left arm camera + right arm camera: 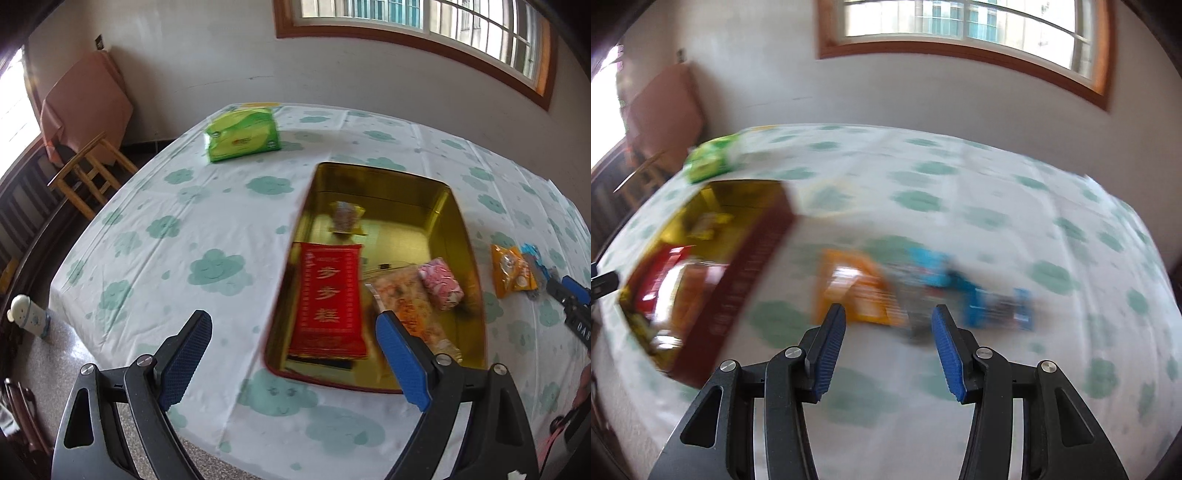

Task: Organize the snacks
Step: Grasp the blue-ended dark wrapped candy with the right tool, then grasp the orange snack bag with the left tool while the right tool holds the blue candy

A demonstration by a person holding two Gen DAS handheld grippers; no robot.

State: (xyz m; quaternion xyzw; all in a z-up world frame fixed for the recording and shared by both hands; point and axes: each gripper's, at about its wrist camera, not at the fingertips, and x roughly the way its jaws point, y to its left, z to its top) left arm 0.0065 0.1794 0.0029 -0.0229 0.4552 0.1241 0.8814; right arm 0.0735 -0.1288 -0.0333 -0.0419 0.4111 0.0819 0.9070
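- Two jaws of my left gripper [293, 354] stand wide apart with nothing between them, hanging over the near left corner of the gold tin [458, 221].
- Left wrist view: the tin lies open on the cloud-print tablecloth [166, 229]; inside it, a red packet [328, 299] lies along the left wall, a pink snack [441, 283] sits near the right wall, and a small yellow packet [345, 217] lies toward the far end.
- Left of the tin I see a broad bare stretch of cloth, reaching to the green tissue pack [242, 134] near the far edge.
- Right of the tin, an orange snack bag [511, 271] lies on the cloth, apart from the tin's rim.
- Right wrist view, heavily blurred: my right gripper [888, 325] is partly open and grips nothing.
- Just beyond its fingertips lie the orange bag [857, 288] and a blue packet [979, 295], side by side; bare cloth extends beyond them to the table's far edge.
- The tin [746, 273] sits at the left of this view.
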